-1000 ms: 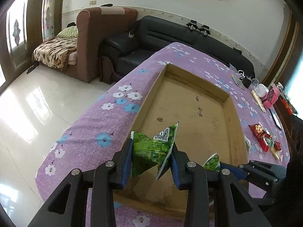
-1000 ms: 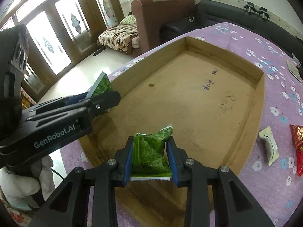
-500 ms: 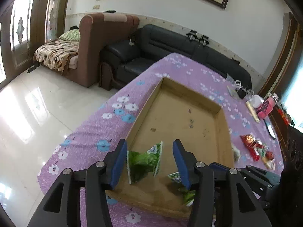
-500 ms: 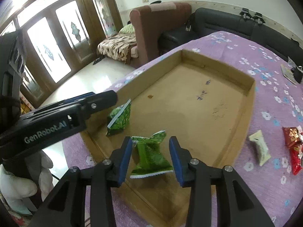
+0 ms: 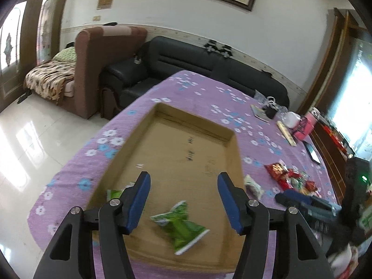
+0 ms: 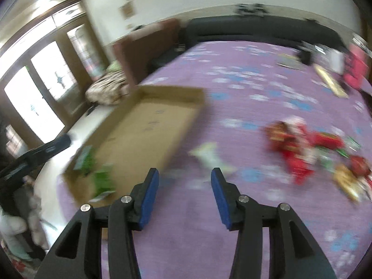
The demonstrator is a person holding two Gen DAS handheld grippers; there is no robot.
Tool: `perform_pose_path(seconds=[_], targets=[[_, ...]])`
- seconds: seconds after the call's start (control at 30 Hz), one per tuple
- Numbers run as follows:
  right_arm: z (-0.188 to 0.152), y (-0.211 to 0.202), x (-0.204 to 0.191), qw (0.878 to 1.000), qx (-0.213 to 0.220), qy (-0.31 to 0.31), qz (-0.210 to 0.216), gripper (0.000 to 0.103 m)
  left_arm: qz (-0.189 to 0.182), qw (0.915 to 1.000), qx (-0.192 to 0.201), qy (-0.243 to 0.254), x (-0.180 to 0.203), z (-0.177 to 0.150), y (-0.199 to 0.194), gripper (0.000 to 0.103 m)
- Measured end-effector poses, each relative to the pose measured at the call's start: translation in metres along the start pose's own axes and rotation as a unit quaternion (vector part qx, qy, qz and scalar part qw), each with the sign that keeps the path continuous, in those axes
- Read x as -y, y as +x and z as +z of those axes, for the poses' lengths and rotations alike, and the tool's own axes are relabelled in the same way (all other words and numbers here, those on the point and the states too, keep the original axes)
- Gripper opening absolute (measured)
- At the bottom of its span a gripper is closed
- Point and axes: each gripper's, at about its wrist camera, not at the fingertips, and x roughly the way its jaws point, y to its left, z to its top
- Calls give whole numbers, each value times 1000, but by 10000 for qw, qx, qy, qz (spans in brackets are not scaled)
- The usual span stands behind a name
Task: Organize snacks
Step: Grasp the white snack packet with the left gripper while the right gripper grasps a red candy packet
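Green packets (image 5: pixel 183 225) now released into cardboard tray (image 5: pixel 234 162); left gripper (image 5: pixel 183 203), right gripper (image 6: pixel 184 193) both opening, empty; red snacks (image 6: pixel 300 144) remain at 2 o'clock

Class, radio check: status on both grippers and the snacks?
Left gripper opening, nothing gripped. Right gripper opening, empty. Green packets in cardboard tray; red snacks on tablecloth. Nothing blocking.

A shallow brown cardboard tray (image 5: pixel 130 160) sits on a table under a purple flowered cloth (image 5: pixel 76 174). Between the left gripper's fingers (image 5: pixel 137 200), a crumpled green snack packet (image 5: pixel 183 225) lies in the tray; a second green packet (image 5: pixel 114 194) lies left of them. Right of the tray, beyond the right gripper's fingers (image 6: pixel 220 195), lie a pale wrapped snack (image 6: pixel 209 155) and, further right, a heap of red snack packets (image 6: pixel 300 144).
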Motion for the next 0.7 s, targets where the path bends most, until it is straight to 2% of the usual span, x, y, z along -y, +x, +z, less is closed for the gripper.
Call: perform_pose_path(seconds=[0.17,0.23,0.47,0.7], targets=[[6,-1,75,9961,95,416,-766,45,-227,9994,-136,242,28,-4,9,63],[5,2,91,9952,99,482,-851,45,-326,9986,-205,358,41,-6,13,63],[10,28,102,9946,31,177,-1024,45,-678,9933,-542,767,83,-17,29,63],[13,50,103,9953,-83,109,-963,44,-786,9872,-869,1086,117,-28,51,63]])
